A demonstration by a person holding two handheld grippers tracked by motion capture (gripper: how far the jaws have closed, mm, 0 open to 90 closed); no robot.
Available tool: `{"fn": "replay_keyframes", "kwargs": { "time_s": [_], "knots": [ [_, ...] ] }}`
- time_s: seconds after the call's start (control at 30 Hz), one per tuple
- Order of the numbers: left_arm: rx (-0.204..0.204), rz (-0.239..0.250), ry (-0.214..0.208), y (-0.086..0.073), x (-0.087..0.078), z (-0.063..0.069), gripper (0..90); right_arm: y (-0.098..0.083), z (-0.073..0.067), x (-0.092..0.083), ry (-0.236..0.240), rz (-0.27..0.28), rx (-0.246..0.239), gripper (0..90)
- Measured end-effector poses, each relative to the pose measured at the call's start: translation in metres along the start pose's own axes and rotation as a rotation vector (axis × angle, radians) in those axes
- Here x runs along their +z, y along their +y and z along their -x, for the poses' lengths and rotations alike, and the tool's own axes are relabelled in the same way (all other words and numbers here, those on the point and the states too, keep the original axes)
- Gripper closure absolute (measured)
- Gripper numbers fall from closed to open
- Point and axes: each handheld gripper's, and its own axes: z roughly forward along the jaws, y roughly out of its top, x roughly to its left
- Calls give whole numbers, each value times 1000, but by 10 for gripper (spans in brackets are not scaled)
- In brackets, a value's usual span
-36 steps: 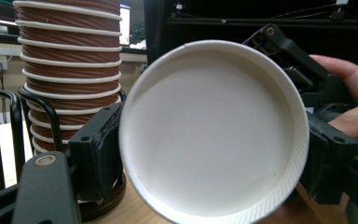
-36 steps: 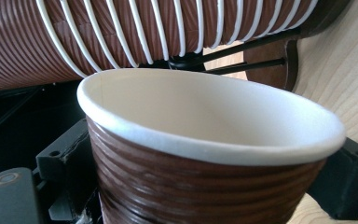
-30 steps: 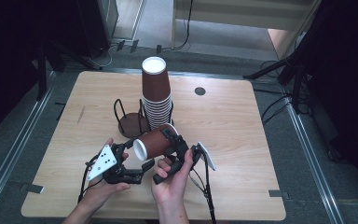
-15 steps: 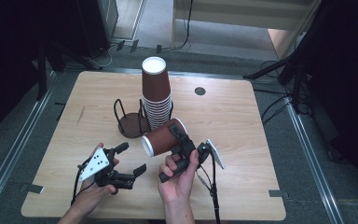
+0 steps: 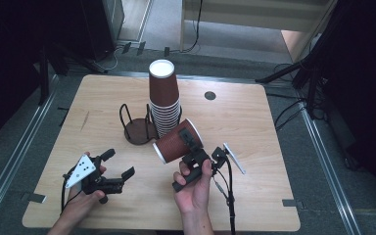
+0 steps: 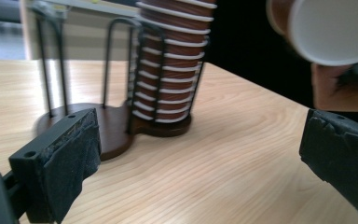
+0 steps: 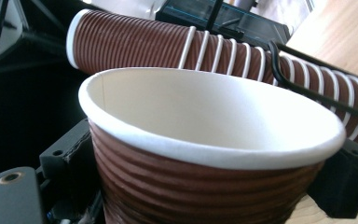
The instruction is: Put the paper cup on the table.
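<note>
- Cup (image 5: 176,143) lies tilted in your right gripper (image 5: 188,142), jaws pinching it, just beside the stack (image 5: 164,100).
- Your left gripper (image 5: 115,166) hangs spread and empty.
- Next, likely set the cup upright on the table (image 5: 254,122).

- In your left gripper view, the held cup (image 6: 328,29) is cut off by the top edge and blurred; the cup stack (image 6: 170,60) loses its top there too.
- Your right gripper view: the cup's (image 7: 205,154) base runs off the bottom, hiding where the pads meet it.
- High view: both your forearms are cut at the bottom edge.
- The rack's base (image 5: 139,131) is partly hidden behind the stack (image 5: 164,105).
</note>
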Motion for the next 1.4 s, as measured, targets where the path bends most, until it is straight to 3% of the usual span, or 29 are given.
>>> {"fn": "replay_keyframes", "kwargs": {
  "time_s": [0.27,0.5,0.87,1.23,1.4],
  "knots": [
    [-16,-7,53,-3,-14,-18,0,7,1,-3,-9,1,-129,113],
    [-26,-13,90,-5,-25,-31,0,10,4,-4,-69,3,-234,113],
    [-50,-9,136,-6,-37,-48,0,14,9,-2,-139,105,-445,113],
    [-38,-26,175,-9,-40,-55,0,22,18,-1,-212,168,-643,112],
    [-47,-28,186,-9,-41,-58,0,24,20,1,-204,195,-729,112]
  ]
}}
